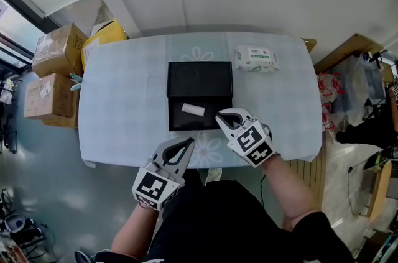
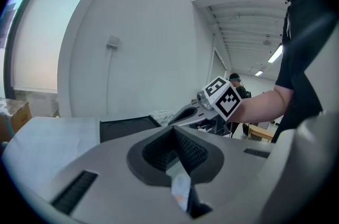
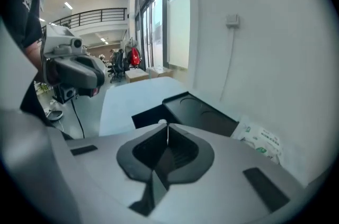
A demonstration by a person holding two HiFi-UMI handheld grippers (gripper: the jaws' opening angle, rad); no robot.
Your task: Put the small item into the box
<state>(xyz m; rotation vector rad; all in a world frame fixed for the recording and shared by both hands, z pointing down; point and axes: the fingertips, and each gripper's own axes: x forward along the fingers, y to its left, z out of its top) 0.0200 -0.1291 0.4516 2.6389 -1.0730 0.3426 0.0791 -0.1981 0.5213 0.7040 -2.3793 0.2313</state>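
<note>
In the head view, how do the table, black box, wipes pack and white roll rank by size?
Table; black box; wipes pack; white roll. All sit at table level, so the ranking holds.

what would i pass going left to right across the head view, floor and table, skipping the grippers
cardboard boxes → yellow package → box → wipes pack
</note>
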